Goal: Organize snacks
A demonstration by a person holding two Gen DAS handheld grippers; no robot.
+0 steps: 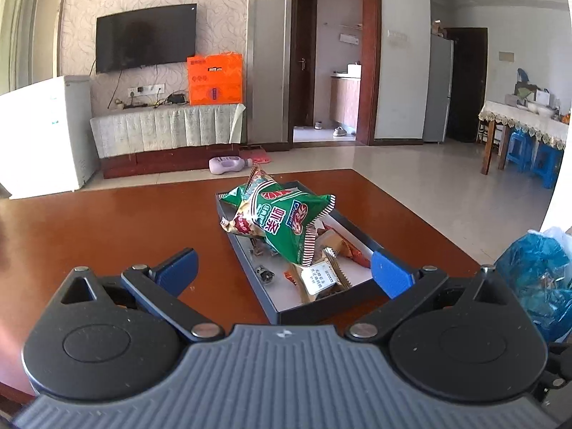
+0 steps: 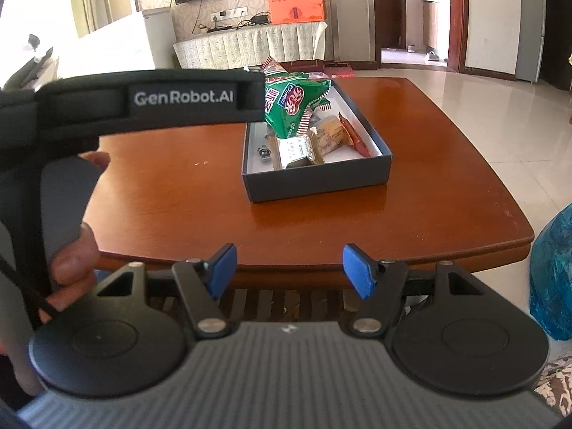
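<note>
Black left gripper (image 1: 284, 268) and right gripper (image 2: 289, 268), 2 blue fingertips each, ribbed grey bodies, silver screws.

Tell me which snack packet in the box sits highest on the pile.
The big green bag with the red-and-white striped edges. It lies propped on top, above the box rim, while the small white-label packet and tan packet lie low.

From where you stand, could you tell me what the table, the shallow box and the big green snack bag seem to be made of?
Table: wood or wood veneer by its look, reddish-brown with a glossy lacquer that mirrors the window light.
Shallow box: likely stiff cardboard, matte dark outside, white inside, with thin straight walls.
Green snack bag: thin plastic film, shiny and creased, puffed, with crimped striped ends.
</note>
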